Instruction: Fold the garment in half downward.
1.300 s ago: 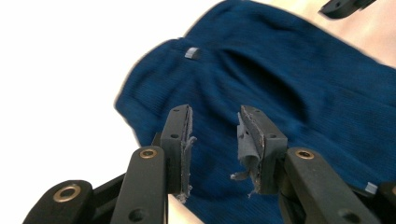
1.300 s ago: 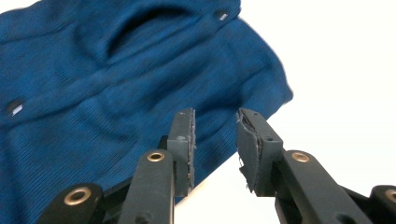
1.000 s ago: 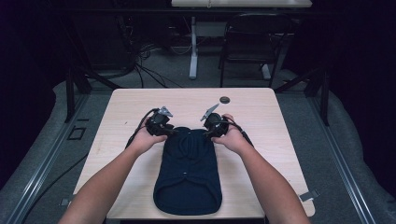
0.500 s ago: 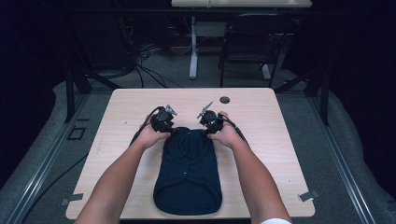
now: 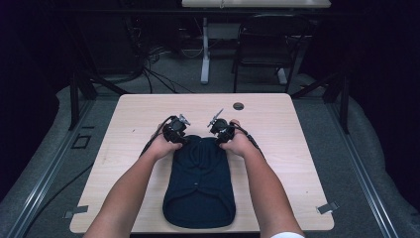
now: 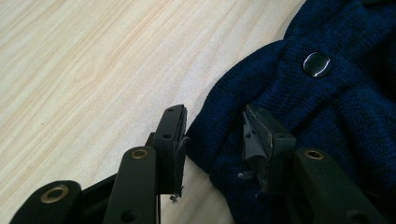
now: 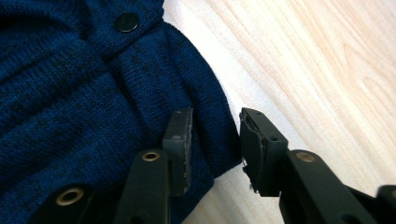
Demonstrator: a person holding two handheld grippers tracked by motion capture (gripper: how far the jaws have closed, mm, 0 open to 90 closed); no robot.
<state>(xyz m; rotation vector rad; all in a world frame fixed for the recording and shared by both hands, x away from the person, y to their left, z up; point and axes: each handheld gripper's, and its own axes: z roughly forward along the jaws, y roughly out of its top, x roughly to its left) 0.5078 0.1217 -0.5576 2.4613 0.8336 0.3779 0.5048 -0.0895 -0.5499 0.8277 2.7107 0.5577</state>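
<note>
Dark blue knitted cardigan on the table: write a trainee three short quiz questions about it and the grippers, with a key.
1. True or false: the dark blue knitted cardigan lies folded on the light wooden table.
2. Which end of it do the left gripper and right gripper work at? A) far end B) near end C) middle
3. What does each gripper have between its open jaws?

Key:
1. True.
2. A.
3. An edge of the cardigan; the left gripper and right gripper straddle it, and their jaws have just been closing.

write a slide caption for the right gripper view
Right gripper open astride the edge of a dark blue knitted cardigan lying on a pale wooden table.
</note>
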